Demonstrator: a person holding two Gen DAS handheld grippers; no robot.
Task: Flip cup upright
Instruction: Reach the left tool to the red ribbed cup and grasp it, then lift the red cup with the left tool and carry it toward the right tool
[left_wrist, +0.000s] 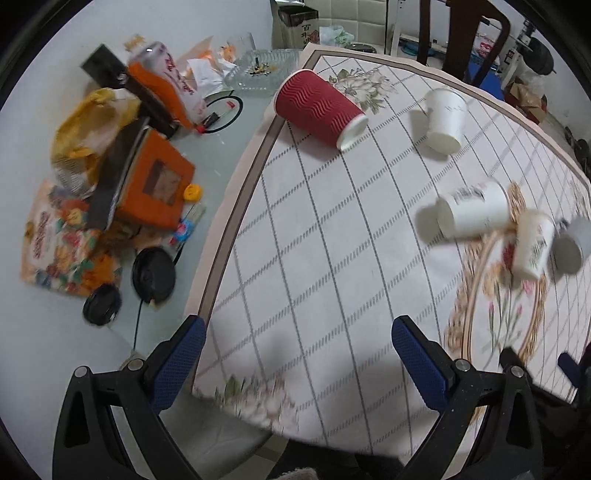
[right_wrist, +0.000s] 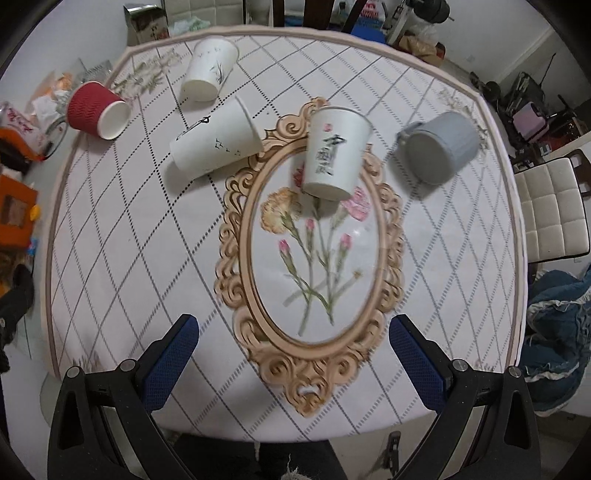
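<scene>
I saw five cups on the table, all off their bases. The white cup with bold black calligraphy (right_wrist: 334, 153) lay tilted at the top of the gold oval frame (right_wrist: 312, 258) printed at the middle of the tablecloth (right_wrist: 110, 258), its mouth pointing toward my edge. Just to its left a taller white cup (right_wrist: 216, 138) lay on its side, mouth toward the left edge; the two were close, but I could not tell if they touched. A third white cup (right_wrist: 210, 70) lay near the far edge, mouth toward me. The red ribbed cup (right_wrist: 96, 110) rested on its side at the far-left corner, white inside showing. The grey cup (right_wrist: 439, 146) lay toward the right edge, well apart from the red one.

My right gripper (right_wrist: 293, 354) hung over the near edge with its blue-padded jaws spread wide and nothing between them. My left gripper (left_wrist: 297, 356) hovered over the near-left corner, jaws likewise released and empty.

Beyond the cloth's left edge sat an orange box (left_wrist: 155, 184), a floral packet (left_wrist: 55, 251), a glass dish (left_wrist: 264, 68) and a black round lid (left_wrist: 153, 273). A white padded chair (right_wrist: 554, 210) stood off the right edge.
</scene>
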